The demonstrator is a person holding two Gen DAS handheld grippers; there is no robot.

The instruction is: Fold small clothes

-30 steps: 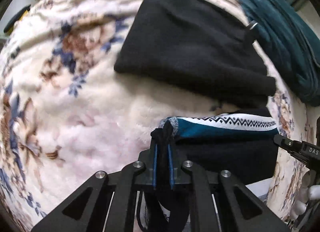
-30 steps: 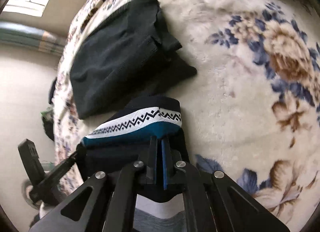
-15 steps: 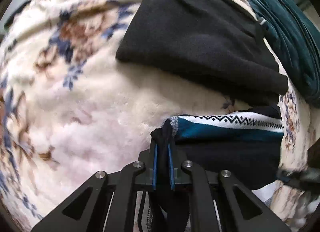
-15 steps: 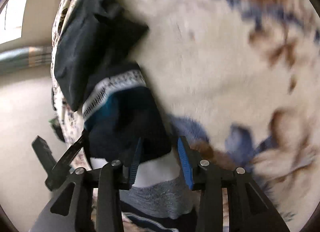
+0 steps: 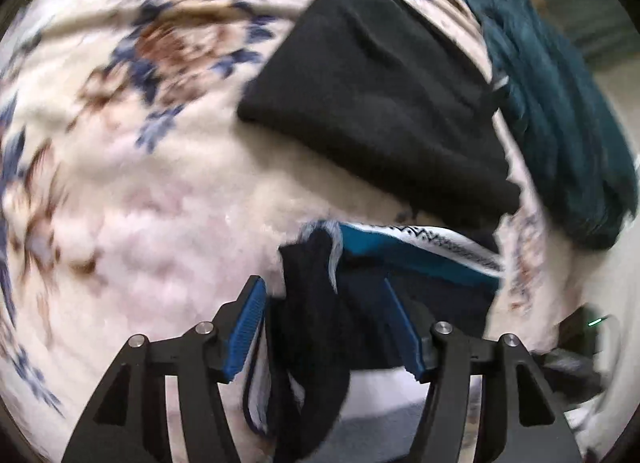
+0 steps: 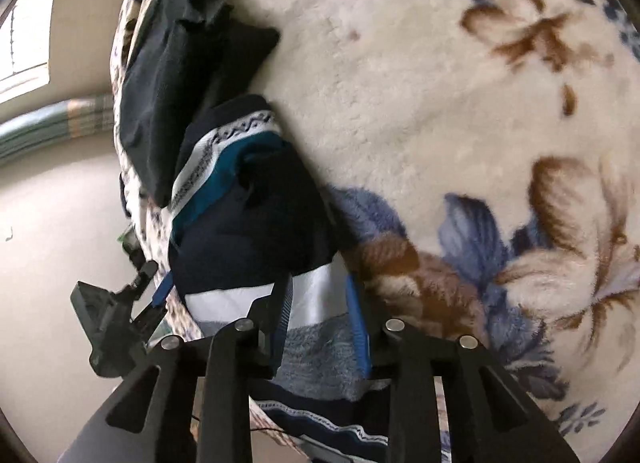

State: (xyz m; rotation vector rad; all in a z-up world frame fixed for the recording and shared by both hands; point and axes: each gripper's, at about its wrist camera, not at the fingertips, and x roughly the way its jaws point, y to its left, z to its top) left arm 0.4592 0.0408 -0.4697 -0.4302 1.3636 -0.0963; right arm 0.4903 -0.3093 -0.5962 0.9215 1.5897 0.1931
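The navy knitted garment with teal and white patterned bands (image 5: 420,259) lies doubled over on the cream floral fleece bed blanket (image 5: 140,191), just beside an already folded black fleece garment (image 5: 372,91). The left hand-held gripper (image 5: 324,327) has just been opening, its jaws released around the dark edge; the right hand-held gripper (image 6: 320,315) stands parted too, pressing nothing. This fold looks done; a dark teal garment (image 5: 560,123) apparently remains.

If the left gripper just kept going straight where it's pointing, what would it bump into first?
Most likely the patterned sweater: its dark folded edge already lies between the open pads of the left gripper. Past it are the flowery blanket and the black garment, though depth is hard to judge here.
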